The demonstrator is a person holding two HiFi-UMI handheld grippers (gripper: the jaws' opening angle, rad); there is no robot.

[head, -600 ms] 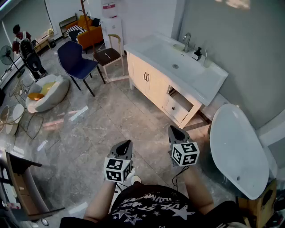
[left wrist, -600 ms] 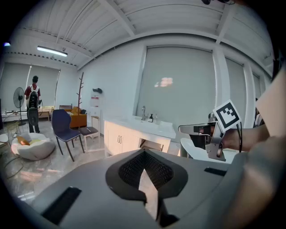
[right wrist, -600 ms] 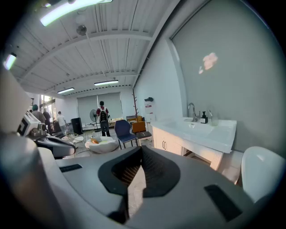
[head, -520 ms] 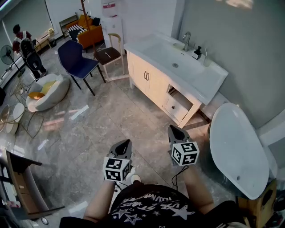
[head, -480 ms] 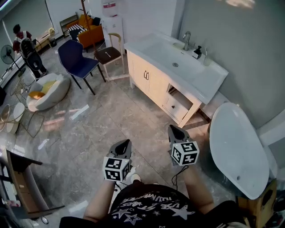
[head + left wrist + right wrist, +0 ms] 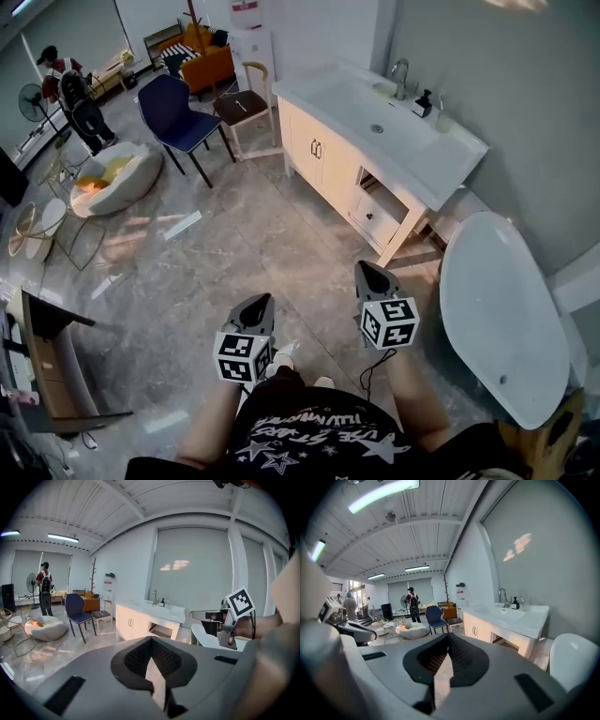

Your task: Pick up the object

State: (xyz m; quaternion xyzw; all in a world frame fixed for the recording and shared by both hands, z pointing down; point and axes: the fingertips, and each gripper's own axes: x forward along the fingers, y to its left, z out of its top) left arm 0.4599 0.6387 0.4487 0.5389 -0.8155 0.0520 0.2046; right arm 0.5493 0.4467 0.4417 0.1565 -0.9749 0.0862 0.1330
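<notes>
Two grippers are in my hands, the left gripper [image 6: 262,302] and the right gripper [image 6: 366,270]. Both are pinched shut with nothing in them, held out over the floor [image 6: 253,234]. I cannot tell which thing I am meant to pick up, and nothing lies near them. My guess is the small dark bottle [image 6: 425,103] on the white counter [image 6: 441,159], beside the tap [image 6: 403,73] and well away from me. It looks light, hard and a bit slippery, so I would hold its fat middle, not the thin top. The sink bowl [image 6: 356,98] looks empty, and the big white tub [image 6: 497,309] too. One drawer [image 6: 377,217] hangs open; I cannot see inside.
</notes>
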